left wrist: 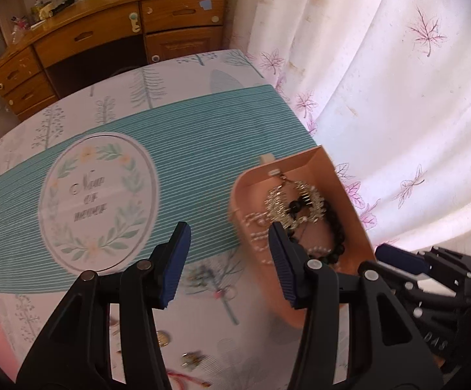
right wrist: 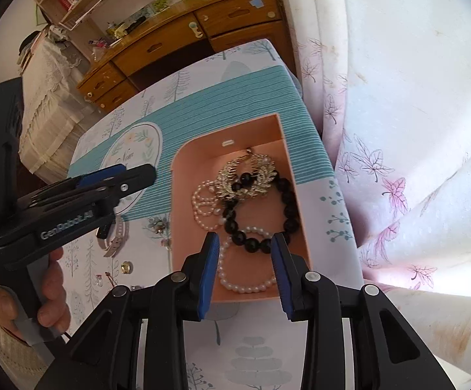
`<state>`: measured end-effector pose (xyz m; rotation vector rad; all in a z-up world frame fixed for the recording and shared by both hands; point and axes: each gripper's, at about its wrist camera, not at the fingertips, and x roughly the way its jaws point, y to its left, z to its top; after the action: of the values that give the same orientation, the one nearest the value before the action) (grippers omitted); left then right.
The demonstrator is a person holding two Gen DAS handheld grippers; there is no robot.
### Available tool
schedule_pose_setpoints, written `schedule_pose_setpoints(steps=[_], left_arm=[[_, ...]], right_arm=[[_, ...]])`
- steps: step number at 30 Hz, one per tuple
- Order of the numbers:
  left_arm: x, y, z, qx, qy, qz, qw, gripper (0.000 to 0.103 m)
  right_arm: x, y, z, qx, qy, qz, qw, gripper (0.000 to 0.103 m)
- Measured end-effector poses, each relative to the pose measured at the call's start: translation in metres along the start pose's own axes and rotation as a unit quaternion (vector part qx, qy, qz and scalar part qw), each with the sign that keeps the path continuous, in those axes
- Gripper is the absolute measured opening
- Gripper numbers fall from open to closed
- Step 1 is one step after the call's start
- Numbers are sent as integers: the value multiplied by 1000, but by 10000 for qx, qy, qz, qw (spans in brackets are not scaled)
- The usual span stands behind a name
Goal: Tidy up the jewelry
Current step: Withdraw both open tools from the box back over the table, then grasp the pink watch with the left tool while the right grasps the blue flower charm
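A tree-print cloth covered the surface (right wrist: pixel 261 357) beside a leaf-patterned curtain (right wrist: pixel 414 97). The right gripper (right wrist: pixel 245 273) hung released and empty above the near end of the pink box (right wrist: pixel 300 175), which held a pearl bracelet (right wrist: pixel 245 287), black beads (right wrist: pixel 287 201) and a gold brooch (right wrist: pixel 245 175). The left gripper (left wrist: pixel 229 260), also spread and empty, hovered beside the box, above loose trinkets (left wrist: pixel 164 338).

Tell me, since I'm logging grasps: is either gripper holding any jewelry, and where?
Neither. The left gripper and right gripper are open and empty above the box.

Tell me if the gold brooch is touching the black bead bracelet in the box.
Touching. The right wrist view shows the gold brooch lying across the top of the black bead bracelet inside the box, its beads showing through the brooch's middle.
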<state>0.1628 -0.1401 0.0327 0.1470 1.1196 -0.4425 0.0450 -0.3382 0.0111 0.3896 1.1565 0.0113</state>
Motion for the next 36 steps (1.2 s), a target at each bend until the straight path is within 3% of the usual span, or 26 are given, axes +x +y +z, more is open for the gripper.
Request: schedule_pose_setpoints(steps=[15, 26, 32, 34, 36], left_arm=[[-73, 113, -68, -209, -117, 634, 9977, 47], [-25, 148, -110, -1001, 434, 497, 9928, 47], [-6, 161, -123, -1981, 590, 242, 9781, 47], [-11, 157, -120, -1945, 468, 259, 9795, 47], [-16, 146, -114, -1523, 365, 253, 9873, 47]], right_arm=[[5, 94, -14, -931, 73, 442, 9947, 33], [60, 146, 9, -1299, 516, 567, 9886, 33], [103, 150, 26, -1173, 991, 560, 9865, 33], [112, 150, 32, -1078, 1066, 516, 9871, 33], [121, 151, 36, -1022, 1171, 530, 9864, 33]])
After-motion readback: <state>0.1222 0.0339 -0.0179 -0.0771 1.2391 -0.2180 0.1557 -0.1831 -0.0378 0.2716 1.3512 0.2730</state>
